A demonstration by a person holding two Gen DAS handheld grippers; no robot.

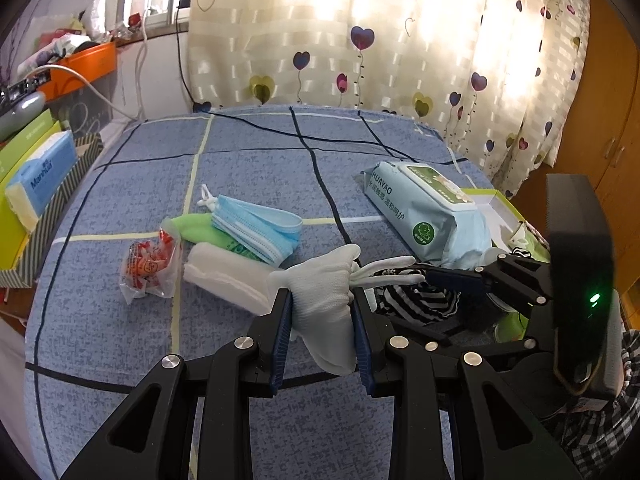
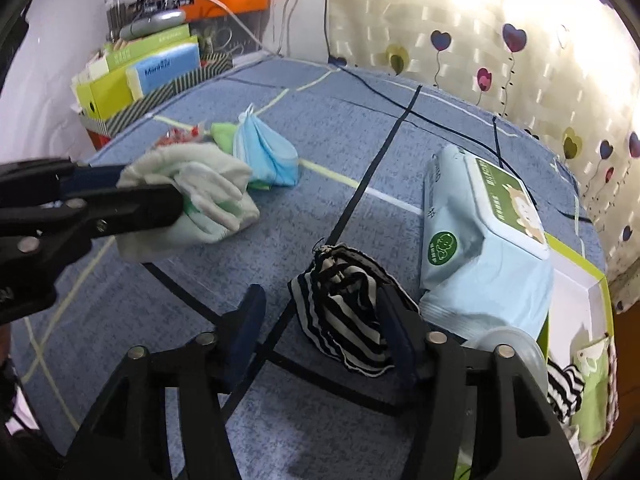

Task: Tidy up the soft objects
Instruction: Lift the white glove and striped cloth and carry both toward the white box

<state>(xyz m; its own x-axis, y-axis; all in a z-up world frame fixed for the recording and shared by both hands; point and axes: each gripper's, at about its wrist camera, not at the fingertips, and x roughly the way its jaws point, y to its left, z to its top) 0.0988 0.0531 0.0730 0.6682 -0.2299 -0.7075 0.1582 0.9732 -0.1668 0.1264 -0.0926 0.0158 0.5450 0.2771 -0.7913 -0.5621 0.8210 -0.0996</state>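
Observation:
My left gripper (image 1: 322, 296) is shut on a white glove (image 1: 328, 280), whose fingers stick out to the right above the blue checked bedspread (image 1: 240, 152). In the right wrist view the same gripper (image 2: 176, 204) comes in from the left with the glove (image 2: 212, 188) bunched in its jaws. My right gripper (image 2: 324, 312) stands open around a black-and-white striped cloth (image 2: 344, 304) lying on the bed. The cloth leans against the right pad; the left pad is clear of it. In the left wrist view the striped cloth (image 1: 416, 300) lies just under a finger (image 1: 456, 280) of the right gripper.
Blue face masks (image 1: 256, 232), a green pack (image 1: 196, 228), a white folded pad (image 1: 224, 276) and a red-printed plastic bag (image 1: 148, 268) lie mid-bed. A wet-wipes pack (image 2: 480, 248) leans on a green-rimmed box (image 2: 580, 280) at right. A tissue pack (image 1: 44, 176) stands at left.

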